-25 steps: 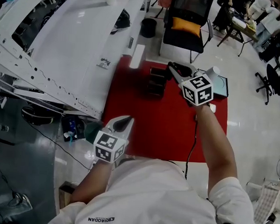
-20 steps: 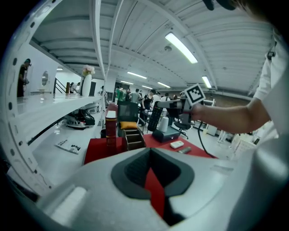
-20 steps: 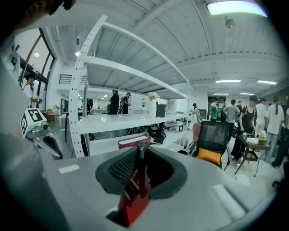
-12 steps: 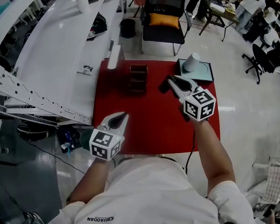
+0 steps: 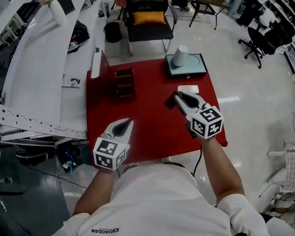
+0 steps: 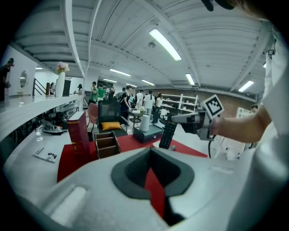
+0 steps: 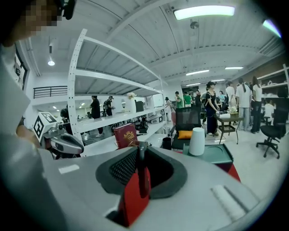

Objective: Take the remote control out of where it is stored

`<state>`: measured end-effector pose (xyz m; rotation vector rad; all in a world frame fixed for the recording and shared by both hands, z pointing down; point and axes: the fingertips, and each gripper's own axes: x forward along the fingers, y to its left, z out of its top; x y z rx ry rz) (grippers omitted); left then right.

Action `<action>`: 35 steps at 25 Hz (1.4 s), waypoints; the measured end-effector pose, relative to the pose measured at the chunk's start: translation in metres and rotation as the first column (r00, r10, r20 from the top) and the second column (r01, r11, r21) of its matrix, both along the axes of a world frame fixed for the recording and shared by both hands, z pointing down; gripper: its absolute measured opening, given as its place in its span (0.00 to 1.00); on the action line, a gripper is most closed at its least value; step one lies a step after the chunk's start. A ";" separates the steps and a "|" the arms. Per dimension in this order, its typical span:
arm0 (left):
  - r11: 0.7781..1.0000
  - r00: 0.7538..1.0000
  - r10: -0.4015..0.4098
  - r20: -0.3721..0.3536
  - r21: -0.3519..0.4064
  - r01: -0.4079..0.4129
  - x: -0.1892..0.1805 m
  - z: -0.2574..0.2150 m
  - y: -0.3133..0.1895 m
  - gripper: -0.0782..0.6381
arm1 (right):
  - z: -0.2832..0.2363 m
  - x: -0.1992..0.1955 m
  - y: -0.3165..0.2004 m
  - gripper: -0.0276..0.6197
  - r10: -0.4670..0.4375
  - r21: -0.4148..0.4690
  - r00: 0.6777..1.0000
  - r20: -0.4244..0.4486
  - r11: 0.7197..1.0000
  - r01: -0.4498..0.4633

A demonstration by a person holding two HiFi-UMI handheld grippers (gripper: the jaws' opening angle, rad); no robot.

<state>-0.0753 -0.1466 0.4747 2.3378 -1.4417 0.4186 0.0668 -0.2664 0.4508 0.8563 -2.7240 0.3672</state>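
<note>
The right hand-held gripper [image 5: 177, 97] is gripping one black remote [image 5: 170, 103]; one white remote [image 5: 188, 88] is lying near the bench's [image 5: 146, 139] right edge. The left hand-held gripper [image 5: 129, 122] is hovering closed, empty.

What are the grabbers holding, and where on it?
The right gripper pinches the black remote control by one end; the left gripper holds nothing.
</note>
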 end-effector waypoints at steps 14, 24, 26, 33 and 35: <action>0.996 0.996 0.086 0.009 -0.028 -0.086 0.036 0.006 -0.005 0.11 | 0.096 0.127 -0.003 0.14 0.412 -0.360 0.901 0.135 0.868 -0.343; 0.996 0.997 0.081 0.011 -0.038 -0.080 0.040 0.007 -0.006 0.11 | 0.158 0.166 -0.008 0.14 0.599 -0.596 0.762 0.248 0.714 -0.367; 0.996 0.997 0.078 0.012 -0.039 -0.078 0.040 0.007 -0.006 0.11 | 0.165 0.172 -0.009 0.15 0.601 -0.590 0.768 0.224 0.710 -0.384; 0.997 0.998 0.069 0.012 -0.045 -0.068 0.040 0.007 -0.005 0.11 | 0.191 0.195 -0.016 0.21 0.560 -0.499 0.828 0.038 0.728 -0.470; 0.997 0.998 0.065 0.012 -0.045 -0.064 0.040 0.007 -0.004 0.11 | 0.198 0.199 -0.017 0.21 0.565 -0.498 0.825 0.016 0.720 -0.484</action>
